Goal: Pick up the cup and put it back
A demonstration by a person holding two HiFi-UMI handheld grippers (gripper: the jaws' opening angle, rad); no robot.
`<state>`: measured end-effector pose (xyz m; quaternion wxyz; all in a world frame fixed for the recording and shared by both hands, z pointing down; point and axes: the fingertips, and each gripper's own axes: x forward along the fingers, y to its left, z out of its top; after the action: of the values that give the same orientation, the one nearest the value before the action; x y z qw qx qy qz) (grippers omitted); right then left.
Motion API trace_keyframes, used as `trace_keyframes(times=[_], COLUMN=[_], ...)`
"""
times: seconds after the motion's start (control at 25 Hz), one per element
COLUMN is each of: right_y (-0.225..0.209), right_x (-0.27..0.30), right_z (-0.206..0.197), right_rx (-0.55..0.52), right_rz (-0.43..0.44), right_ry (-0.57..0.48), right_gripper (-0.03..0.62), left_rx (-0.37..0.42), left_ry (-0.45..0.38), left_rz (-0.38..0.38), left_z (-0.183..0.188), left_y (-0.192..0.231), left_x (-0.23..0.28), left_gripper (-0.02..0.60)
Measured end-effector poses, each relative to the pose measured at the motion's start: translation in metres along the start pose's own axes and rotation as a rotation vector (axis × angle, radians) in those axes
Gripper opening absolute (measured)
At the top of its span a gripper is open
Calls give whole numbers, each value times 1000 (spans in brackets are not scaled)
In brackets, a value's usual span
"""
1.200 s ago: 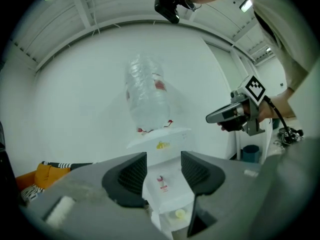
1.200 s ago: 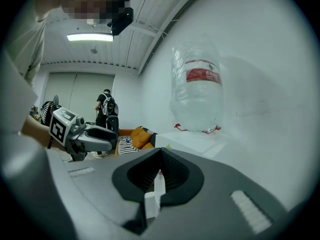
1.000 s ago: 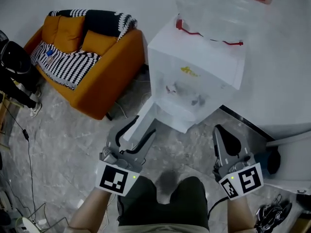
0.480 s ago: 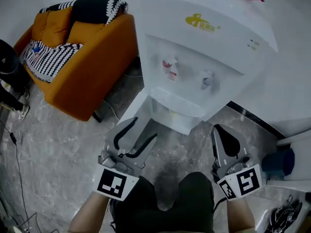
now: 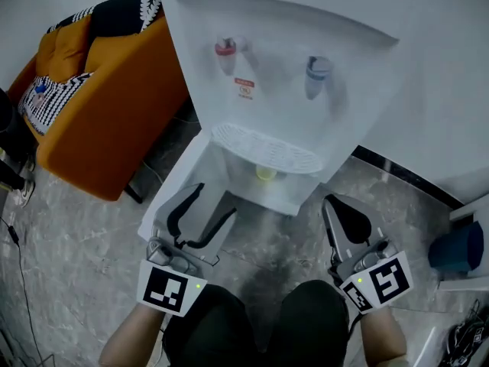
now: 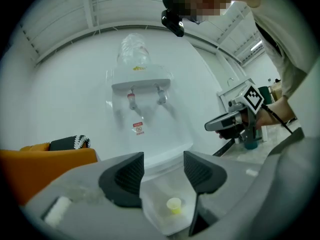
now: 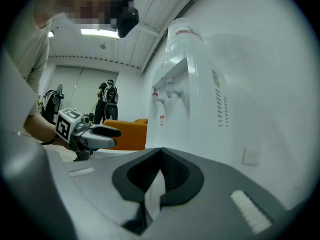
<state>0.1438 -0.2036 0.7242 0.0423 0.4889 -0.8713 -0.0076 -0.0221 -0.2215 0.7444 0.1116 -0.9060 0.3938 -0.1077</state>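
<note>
Approach: left gripper [image 5: 216, 199], jaws just opened wider and empty, must reach the small yellow plastic cup [image 5: 266, 173] mid-frame (right gripper [image 5: 336, 205] pressed together).

An orange sofa [image 5: 99, 128] is standing on the grey marbled floor [image 5: 69, 243], left of a white water dispenser [image 5: 359, 75], with a black-and-white throw [image 5: 122, 14] lying over its back. A white wall [image 5: 451, 90] is running behind, and a ceiling strip light [image 7: 100, 32] is glowing.
</note>
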Motion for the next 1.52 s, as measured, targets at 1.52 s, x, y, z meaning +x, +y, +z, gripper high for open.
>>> trace_keyframes(times=[1.52], right_y=[-12], right_x=[89], right_z=[-203], right_rx=[68], right_rz=[-5], right_ry=[-21], right_gripper=[3], left_rx=[-152], left_ry=[186], left_rz=[-95], left_z=[-284], left_y=[-50], left_x=[230], left_gripper=[318])
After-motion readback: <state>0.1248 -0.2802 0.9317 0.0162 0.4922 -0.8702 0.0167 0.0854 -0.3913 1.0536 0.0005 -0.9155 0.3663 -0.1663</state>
